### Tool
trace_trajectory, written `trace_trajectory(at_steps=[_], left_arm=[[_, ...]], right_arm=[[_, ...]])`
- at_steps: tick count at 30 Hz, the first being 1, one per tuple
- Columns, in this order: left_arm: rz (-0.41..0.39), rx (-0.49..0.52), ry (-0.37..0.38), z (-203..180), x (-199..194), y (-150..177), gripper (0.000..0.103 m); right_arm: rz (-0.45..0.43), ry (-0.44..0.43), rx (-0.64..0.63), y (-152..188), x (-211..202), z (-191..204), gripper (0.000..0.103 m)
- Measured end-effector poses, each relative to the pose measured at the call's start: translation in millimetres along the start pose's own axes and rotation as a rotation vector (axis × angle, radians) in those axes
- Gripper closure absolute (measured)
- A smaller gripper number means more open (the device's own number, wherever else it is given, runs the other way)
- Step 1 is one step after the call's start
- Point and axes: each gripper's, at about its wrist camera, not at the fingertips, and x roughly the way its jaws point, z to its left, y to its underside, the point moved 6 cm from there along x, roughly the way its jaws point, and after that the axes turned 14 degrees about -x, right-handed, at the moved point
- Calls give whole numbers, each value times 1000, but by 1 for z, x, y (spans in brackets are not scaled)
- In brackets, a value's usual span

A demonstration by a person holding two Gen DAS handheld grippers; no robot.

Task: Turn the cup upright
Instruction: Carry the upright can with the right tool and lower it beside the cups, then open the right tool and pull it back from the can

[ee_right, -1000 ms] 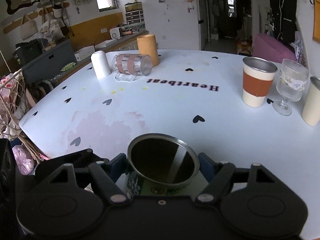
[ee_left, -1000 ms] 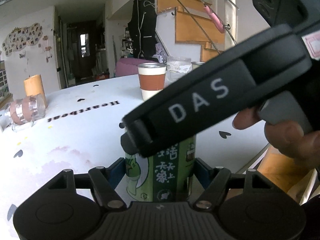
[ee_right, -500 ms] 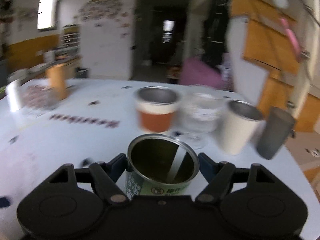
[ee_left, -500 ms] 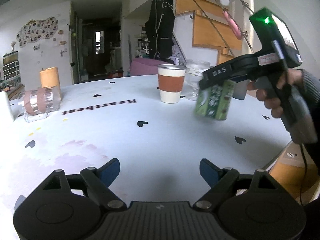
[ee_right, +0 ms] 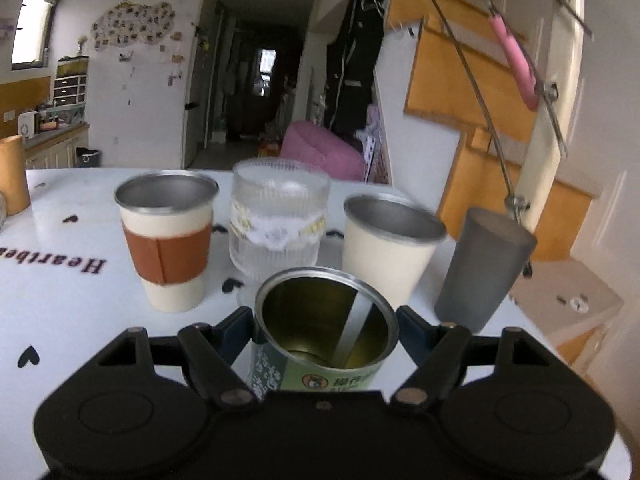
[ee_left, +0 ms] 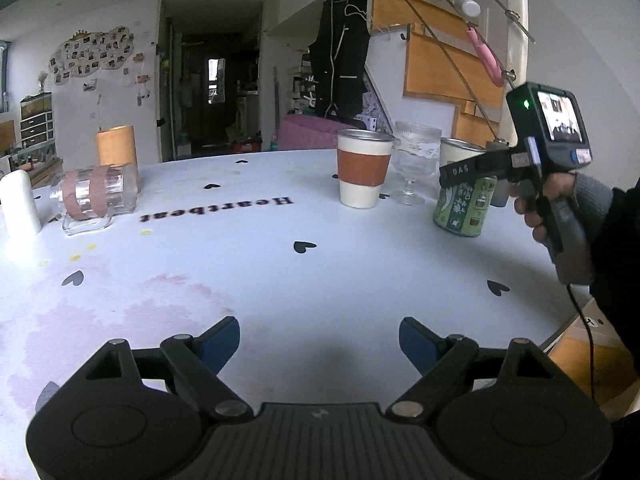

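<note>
Green tin cup (ee_right: pixel 324 332) pinched mouth-up between the blue pads of the right gripper (ee_right: pixel 326 326), at six o'clock in the right wrist view, just short of the row of upright cups. Seen from the left wrist at three o'clock, base at or barely above the white table (ee_left: pixel 280 280) (contact hard to judge). Best lowered flat and straight, kept off the cream steel cup (ee_right: pixel 390 248) and ribbed glass goblet (ee_right: pixel 278 220) at twelve, then released gently. Left gripper (ee_left: pixel 320 340) spread wide, holding nothing, well apart.
</note>
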Motion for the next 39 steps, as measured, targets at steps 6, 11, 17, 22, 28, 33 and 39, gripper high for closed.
trace_trajectory(at_steps=[6, 11, 17, 22, 28, 33, 39], left_arm=[[-3, -7, -9, 1, 1, -1, 16], [-24, -12, -20, 1, -1, -11, 16], [-43, -38, -59, 1, -4, -31, 16], [-61, -69, -82, 3, -9, -44, 16], [-69, -84, -106, -2, -13, -48, 15], [-62, -106, -146, -2, -15, -43, 10], [-77, -114, -185, 1, -21, -41, 0]], right_arm=[[2, -33, 29, 3, 3, 1, 9], [-32, -31, 76, 1, -18, -8, 8], [-85, -53, 176, 5, -72, -21, 8], [-126, -86, 223, 12, -114, -22, 7], [-140, -90, 224, 27, -147, -9, 6], [-131, -86, 200, 42, -162, 5, 5], [-124, -106, 177, 51, -174, 16, 0]])
